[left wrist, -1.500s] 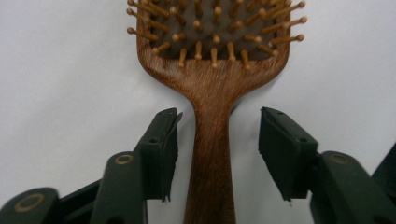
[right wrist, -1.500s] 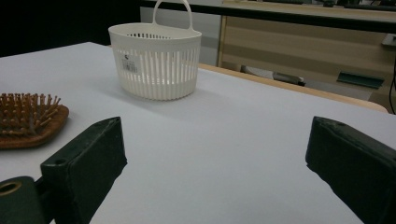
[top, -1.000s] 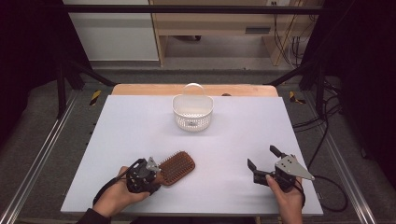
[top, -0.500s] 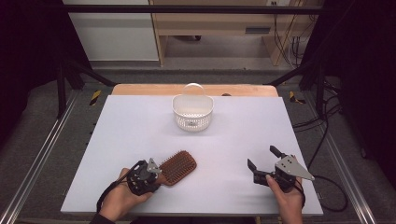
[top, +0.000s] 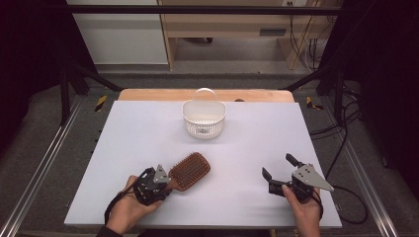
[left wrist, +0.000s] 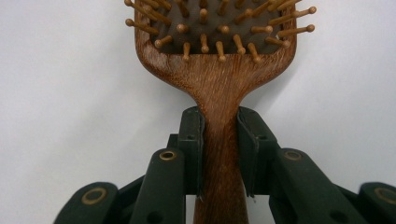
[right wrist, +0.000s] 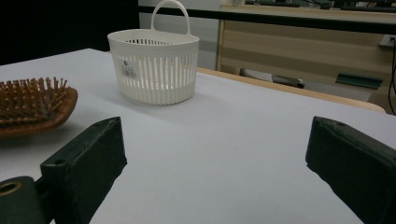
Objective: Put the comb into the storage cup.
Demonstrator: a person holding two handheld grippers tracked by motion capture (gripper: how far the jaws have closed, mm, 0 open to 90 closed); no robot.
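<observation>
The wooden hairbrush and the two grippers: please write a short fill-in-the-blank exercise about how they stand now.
1. The left gripper has its fingers closed on the hairbrush at its ____.
2. The hairbrush lies with its bristles facing ____.
3. The fingers of the right gripper stand ____, with nothing between them.
4. Behind the hairbrush, near the far edge of the table, stands a white ____ with a handle.

Missing words: handle; up; open; basket
</observation>
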